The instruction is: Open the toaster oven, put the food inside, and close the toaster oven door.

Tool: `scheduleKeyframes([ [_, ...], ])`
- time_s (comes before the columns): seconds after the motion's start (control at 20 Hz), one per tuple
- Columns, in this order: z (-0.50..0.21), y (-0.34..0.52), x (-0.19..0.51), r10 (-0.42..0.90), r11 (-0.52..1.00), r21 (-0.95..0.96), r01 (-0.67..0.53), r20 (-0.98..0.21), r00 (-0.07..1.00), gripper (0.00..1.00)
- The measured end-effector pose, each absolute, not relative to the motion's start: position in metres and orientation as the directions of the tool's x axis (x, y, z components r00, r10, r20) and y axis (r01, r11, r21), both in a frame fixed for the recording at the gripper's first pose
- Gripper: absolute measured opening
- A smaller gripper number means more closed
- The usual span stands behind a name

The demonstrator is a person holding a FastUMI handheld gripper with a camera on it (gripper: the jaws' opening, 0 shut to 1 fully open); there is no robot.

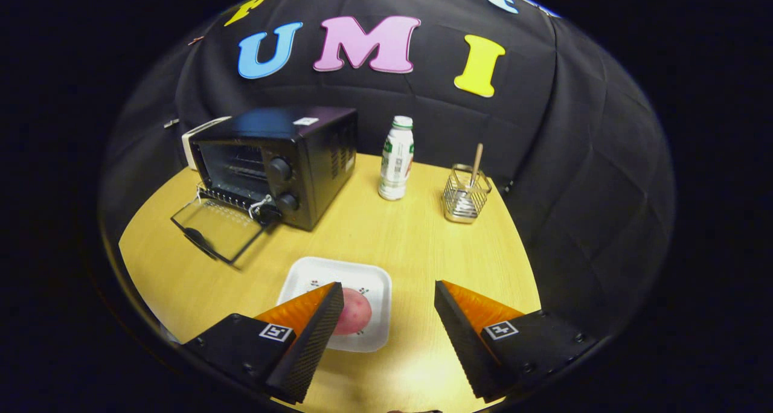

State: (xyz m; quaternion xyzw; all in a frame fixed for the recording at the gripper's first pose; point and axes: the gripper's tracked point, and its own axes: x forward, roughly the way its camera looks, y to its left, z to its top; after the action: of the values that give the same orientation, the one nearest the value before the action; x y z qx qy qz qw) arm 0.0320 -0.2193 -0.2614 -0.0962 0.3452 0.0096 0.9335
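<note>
A black toaster oven (284,159) stands at the far left of the round wooden table (386,244). Its glass door (214,226) hangs open and lies flat toward me, showing the wire rack inside. A pink, rounded piece of food (353,312) rests on a white square tray (368,280) just ahead of my fingers, partly hidden behind the left fingertip. My gripper (389,298) is open, fingers wide apart above the table, holding nothing. The food lies nearer the left finger (314,322) than the right finger (471,322).
A white bottle with a green label (397,158) stands upright right of the oven. Further right a wire basket (465,198) holds a wooden stick. The table's rim curves close behind both.
</note>
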Motion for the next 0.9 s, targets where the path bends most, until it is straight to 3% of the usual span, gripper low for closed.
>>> scheduleKeyframes([
  [0.4,-0.337,-0.232,0.019,-0.038,0.978,-0.143,-0.152,-0.838,0.544,0.99],
  [0.7,-0.362,-0.245,0.008,-0.016,0.992,-0.069,-0.107,-0.902,0.430,0.99],
  [0.8,-0.363,-0.242,0.009,0.006,0.994,-0.042,-0.104,-0.906,0.423,0.96],
  [0.9,-0.364,-0.234,0.010,0.024,0.993,-0.028,-0.117,-0.907,0.420,0.87],
])
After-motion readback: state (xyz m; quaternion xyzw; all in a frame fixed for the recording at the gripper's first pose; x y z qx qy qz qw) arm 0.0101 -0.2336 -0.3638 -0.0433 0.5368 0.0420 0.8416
